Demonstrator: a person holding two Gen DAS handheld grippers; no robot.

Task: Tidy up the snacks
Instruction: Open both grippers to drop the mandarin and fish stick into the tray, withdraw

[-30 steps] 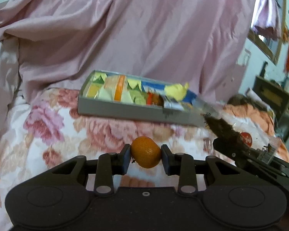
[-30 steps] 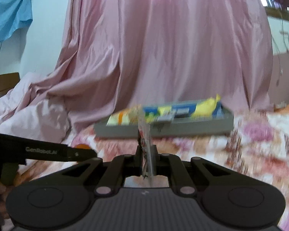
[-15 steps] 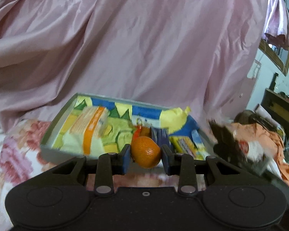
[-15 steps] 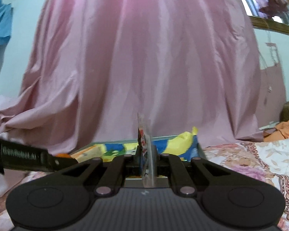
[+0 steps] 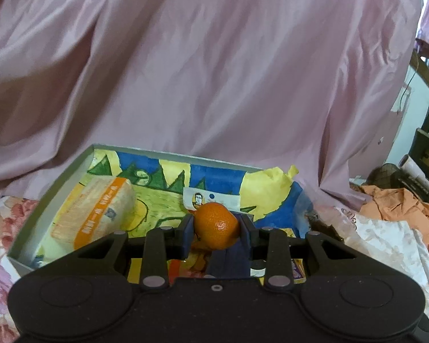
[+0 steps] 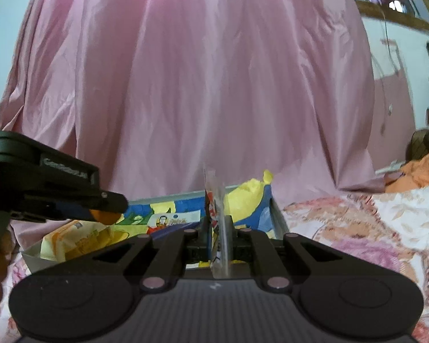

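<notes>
The orange (image 5: 216,225) sits pinched between the left gripper's (image 5: 216,230) fingers, held over the box (image 5: 43,208), above its middle. Being round, it could roll on release and bump the wafer pack (image 5: 95,214) or hop the low rim. The right gripper (image 6: 218,237) clamps a thin clear packet (image 6: 216,217) edge-on just before the box's near wall. The two grippers hang close together, so they may collide, and the limp packet could snag the yellow paper (image 6: 247,197) lining.
</notes>
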